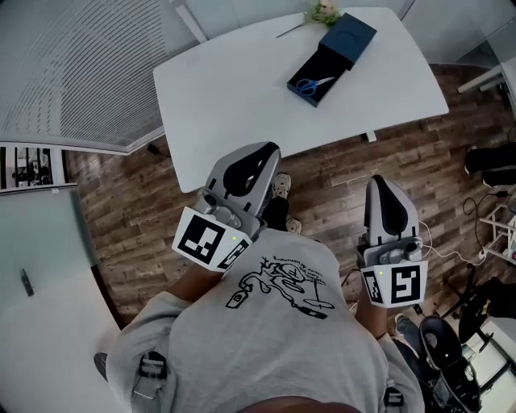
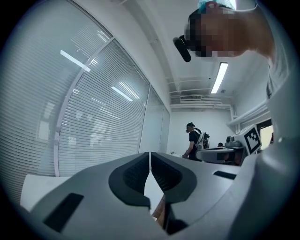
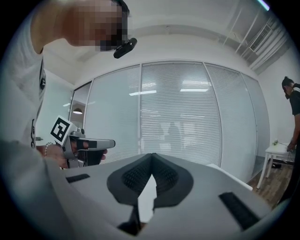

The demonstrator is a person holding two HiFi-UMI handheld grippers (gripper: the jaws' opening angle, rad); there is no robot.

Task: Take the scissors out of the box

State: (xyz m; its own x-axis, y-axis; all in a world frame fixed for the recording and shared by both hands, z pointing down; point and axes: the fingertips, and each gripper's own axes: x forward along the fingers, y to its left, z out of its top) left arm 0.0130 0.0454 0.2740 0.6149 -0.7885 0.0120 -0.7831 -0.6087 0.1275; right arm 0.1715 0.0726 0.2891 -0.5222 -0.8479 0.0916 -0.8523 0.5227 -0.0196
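Note:
An open dark blue box [image 1: 317, 74] lies on the white table [image 1: 242, 81] ahead of me, its lid [image 1: 349, 35] resting against its far end. Blue-handled scissors [image 1: 311, 84] lie inside the box. My left gripper [image 1: 262, 150] [image 2: 150, 153] is held level in front of my chest, well short of the table, with its jaws shut and nothing between them. My right gripper [image 1: 376, 182] [image 3: 152, 154] is beside it on the right, also shut and holding nothing. Both are over the wooden floor, far from the box.
A small flower sprig [image 1: 322, 11] lies by the lid. Blinds behind glass walls [image 1: 72, 64] stand to the left. Black chairs and cabled equipment [image 1: 484, 242] crowd the right. Another person [image 2: 192, 139] stands far off, and a white surface [image 1: 40, 323] is at lower left.

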